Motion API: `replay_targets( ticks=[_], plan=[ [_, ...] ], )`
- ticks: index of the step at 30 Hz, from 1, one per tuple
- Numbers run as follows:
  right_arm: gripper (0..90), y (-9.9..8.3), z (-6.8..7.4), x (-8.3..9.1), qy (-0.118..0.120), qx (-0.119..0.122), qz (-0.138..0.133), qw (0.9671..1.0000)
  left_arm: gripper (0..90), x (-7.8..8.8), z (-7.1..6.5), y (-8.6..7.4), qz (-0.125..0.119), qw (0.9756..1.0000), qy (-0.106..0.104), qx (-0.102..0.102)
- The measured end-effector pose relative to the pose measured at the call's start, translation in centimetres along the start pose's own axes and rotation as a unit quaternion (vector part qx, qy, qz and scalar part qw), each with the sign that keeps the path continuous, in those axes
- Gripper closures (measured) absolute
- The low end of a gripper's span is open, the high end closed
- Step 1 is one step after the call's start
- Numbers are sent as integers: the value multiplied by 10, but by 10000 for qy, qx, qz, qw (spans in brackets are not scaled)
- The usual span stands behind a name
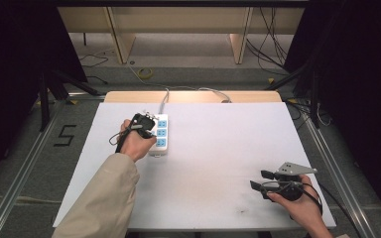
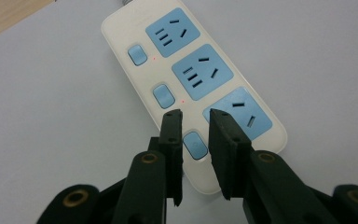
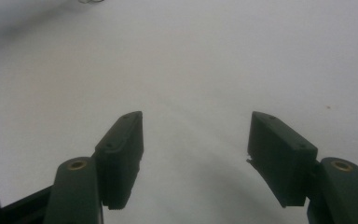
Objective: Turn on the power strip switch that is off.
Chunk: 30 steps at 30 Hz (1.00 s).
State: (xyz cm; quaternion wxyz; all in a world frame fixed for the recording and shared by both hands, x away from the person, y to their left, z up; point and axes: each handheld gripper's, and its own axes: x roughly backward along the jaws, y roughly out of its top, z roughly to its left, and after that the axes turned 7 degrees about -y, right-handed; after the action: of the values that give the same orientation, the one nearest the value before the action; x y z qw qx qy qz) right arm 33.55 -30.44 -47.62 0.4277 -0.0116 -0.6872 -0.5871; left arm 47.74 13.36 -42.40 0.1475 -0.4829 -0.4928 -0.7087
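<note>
Left gripper view: left gripper (image 2: 196,114) fingers narrowly parted, empty, partly hiding power strip (image 2: 121,37) nearest switch (image 2: 195,144); right gripper (image 3: 196,116) wide apart over counter (image 3: 191,56).

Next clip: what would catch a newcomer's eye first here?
The white power strip with three blue sockets, lying left of centre on the white table, stands out. The left tongs hover over its nearest switch, jaws narrowly apart. The right tongs gape open near the table's right front.

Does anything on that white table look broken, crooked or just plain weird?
Nothing stands out. The power strip lies flat and intact, with nothing plugged in. The left hand-held gripper hovers over its nearest switch; the right hand-held gripper rests open over bare table.
</note>
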Motion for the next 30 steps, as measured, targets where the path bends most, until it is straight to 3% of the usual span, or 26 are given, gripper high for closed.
replay_targets(
  ticks=[10, 14, 17, 19, 25, 30],
  plan=[
    [368, 0, 0, 0, -4, 5, -5, 10000, 641, 9, -6, -5, -124, 9998, -108, -78],
    [368, 0, 0, 0, -3, 2, -3, 10000, 590, 13, -8, -11, -231, 9996, -178, -18],
    [368, 0, 0, 0, -3, 12, -3, 10000, 537, 14, -7, -15, -152, 9989, -394, 179],
    [368, 0, 0, 0, -2, 13, -1, 10000, 520, 15, -6, -18, -197, 9986, -431, 249],
    [368, 0, 0, -1, 4, 24, -6, 10000, 466, 20, -6, -23, -342, 9984, -388, 209],
    [368, 0, 0, 0, 9, 12, 7, 10000, 447, 26, -8, -28, -453, 9974, -530, 188]
  ],
)
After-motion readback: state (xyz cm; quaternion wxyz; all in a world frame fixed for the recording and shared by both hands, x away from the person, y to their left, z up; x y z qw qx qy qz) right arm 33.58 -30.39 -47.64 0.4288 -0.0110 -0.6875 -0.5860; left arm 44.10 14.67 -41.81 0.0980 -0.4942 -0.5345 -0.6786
